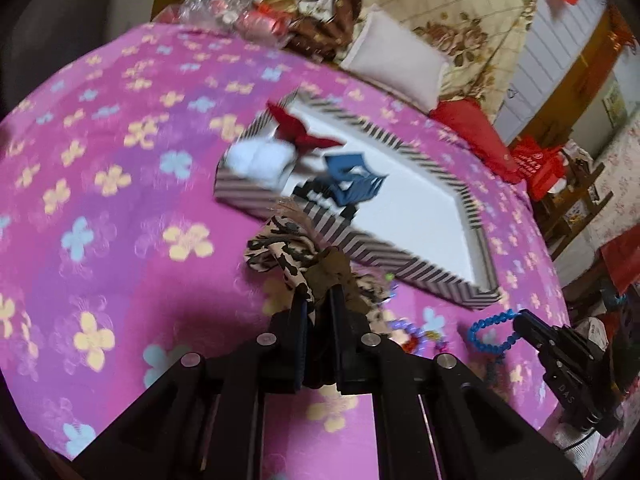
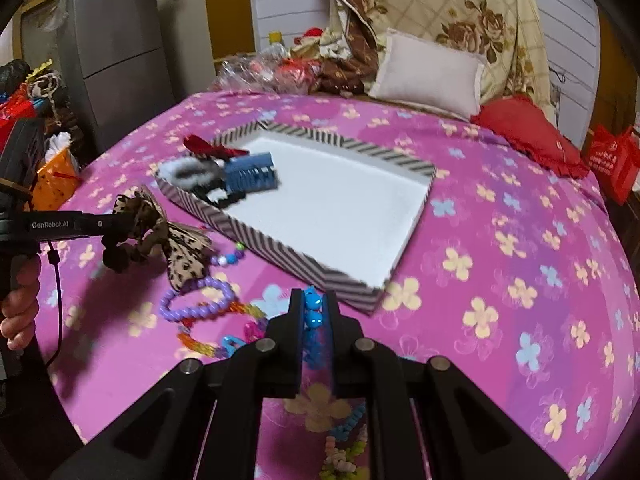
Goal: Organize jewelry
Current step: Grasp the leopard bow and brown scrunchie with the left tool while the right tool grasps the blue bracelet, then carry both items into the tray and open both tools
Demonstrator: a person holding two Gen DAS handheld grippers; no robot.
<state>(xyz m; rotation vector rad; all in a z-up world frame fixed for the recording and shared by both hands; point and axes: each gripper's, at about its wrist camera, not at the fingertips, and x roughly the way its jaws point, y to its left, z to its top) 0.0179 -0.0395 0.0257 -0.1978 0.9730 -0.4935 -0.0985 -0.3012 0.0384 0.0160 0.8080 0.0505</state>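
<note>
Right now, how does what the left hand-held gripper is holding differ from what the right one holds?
The left hand-held gripper pinches a leopard-print fabric bow, soft and brown-beige; the right hand-held gripper pinches a blue bead strand, hard and glossy. The bow bunches wide; the strand hangs thin. Both are clamped and lifted off the pink bedspread.

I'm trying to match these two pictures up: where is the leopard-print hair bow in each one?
Left wrist view: the leopard-print hair bow sits at lower centre, pinched at the left gripper tips.
Right wrist view: it hangs at the left edge, off the bedspread.
Shared landmark: the striped tray lies just beyond it in both.
</note>
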